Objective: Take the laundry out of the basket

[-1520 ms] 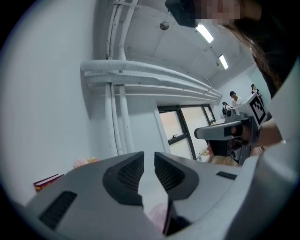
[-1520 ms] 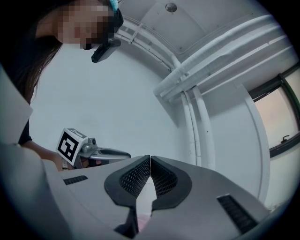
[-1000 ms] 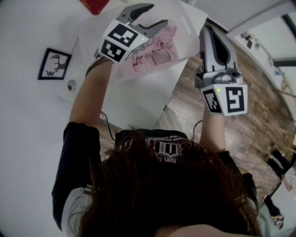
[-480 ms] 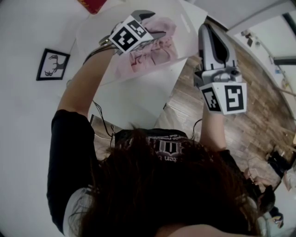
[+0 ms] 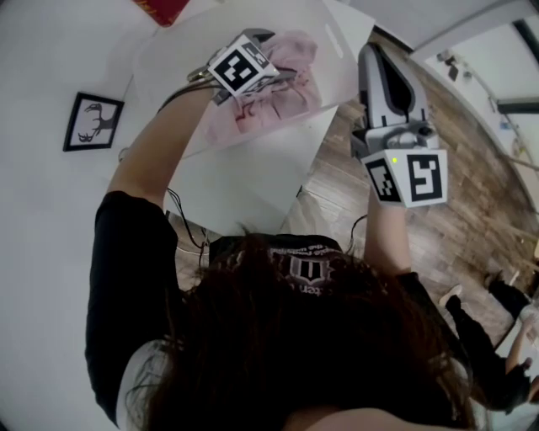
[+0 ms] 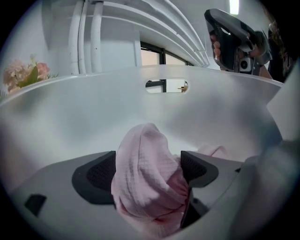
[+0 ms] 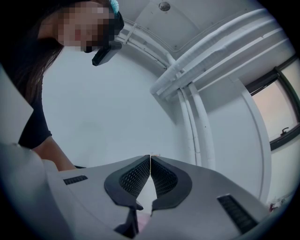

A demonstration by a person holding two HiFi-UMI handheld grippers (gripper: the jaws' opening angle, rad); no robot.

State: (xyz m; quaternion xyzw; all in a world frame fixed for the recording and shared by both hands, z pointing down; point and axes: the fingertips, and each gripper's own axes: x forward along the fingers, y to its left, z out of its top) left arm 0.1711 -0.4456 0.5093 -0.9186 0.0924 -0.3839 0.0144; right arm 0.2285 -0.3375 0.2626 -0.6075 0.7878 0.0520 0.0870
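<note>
Pink laundry (image 6: 146,183) between opening jaws of outstretched left hand-held gripper (image 6: 148,168).

Red thing (image 5: 166,8) sliced by the top edge, can't name it. Pink cloth (image 6: 145,187) runs off the bottom edge, masking the 2 inner pad faces of the left gripper (image 6: 147,166), its jaws opening around it.

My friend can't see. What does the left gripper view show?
A bunched pink cloth stands between the left tongs, whose jaws are opening, inside a white basket. A handle slot shows in its far wall, and the right tongs hover above the rim.
</note>
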